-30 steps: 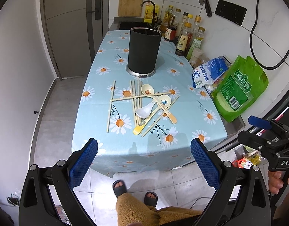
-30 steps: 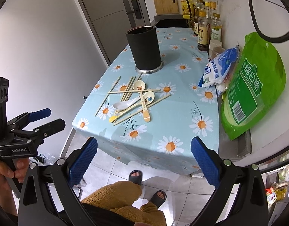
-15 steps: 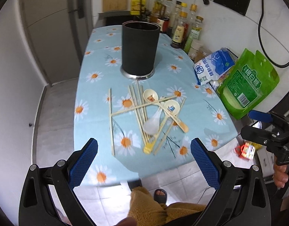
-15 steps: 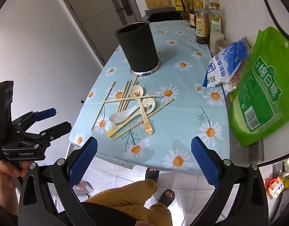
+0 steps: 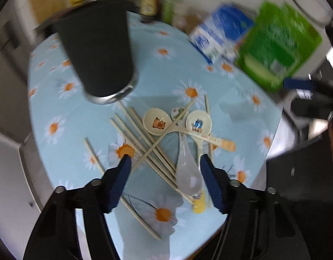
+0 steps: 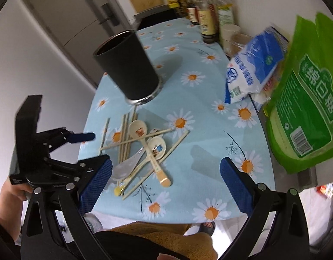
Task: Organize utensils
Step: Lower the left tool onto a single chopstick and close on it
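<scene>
A pile of utensils lies on the daisy tablecloth (image 5: 79,112): several wooden chopsticks (image 5: 144,143), two cream spoons (image 5: 156,121) with cartoon prints, a clear spoon (image 5: 187,169) and a yellow-ended one. A black holder cup (image 5: 97,49) stands behind the pile. My left gripper (image 5: 164,162) is open, low over the near end of the chopsticks and the clear spoon. My right gripper (image 6: 166,169) is open above the table's near edge, right of the pile (image 6: 142,143). The cup also shows in the right wrist view (image 6: 127,71).
A blue-white bag (image 6: 251,69) and a green bag (image 6: 305,99) lie at the table's right edge. Sauce bottles (image 6: 207,10) stand at the back by the wall. The left gripper's body (image 6: 49,151) sits at the table's near left corner.
My left gripper has dropped fast toward the pile and its fingers have narrowed around the chopsticks and clear spoon. My right gripper has moved closer to the table.
</scene>
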